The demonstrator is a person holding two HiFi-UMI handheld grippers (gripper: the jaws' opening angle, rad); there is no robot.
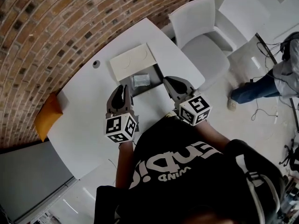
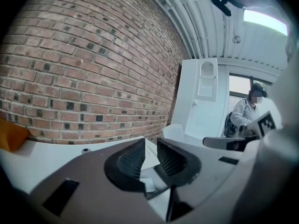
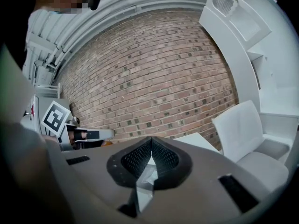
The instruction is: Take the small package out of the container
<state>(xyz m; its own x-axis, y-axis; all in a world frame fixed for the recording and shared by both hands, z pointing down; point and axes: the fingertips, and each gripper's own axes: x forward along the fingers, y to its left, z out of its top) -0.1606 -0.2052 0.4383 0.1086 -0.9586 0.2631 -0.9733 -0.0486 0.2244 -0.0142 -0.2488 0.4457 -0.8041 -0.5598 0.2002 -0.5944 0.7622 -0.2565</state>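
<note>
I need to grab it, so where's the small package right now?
In the head view the package lies in the dark container mid-table, between the left gripper and right gripper, beside the white panel.

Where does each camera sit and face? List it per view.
Head view: on the person's head, steeply down at the table; left gripper, right gripper, black shirt show.
Left gripper view: rides the left gripper, faces the brick wall; its fingers show.
Right gripper view: rides the right gripper, faces that wall; fingers show.
All three share the brick wall.

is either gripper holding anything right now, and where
Nothing visibly held: left gripper open and empty, right gripper shut tip to tip with nothing clearly pinched.
</note>
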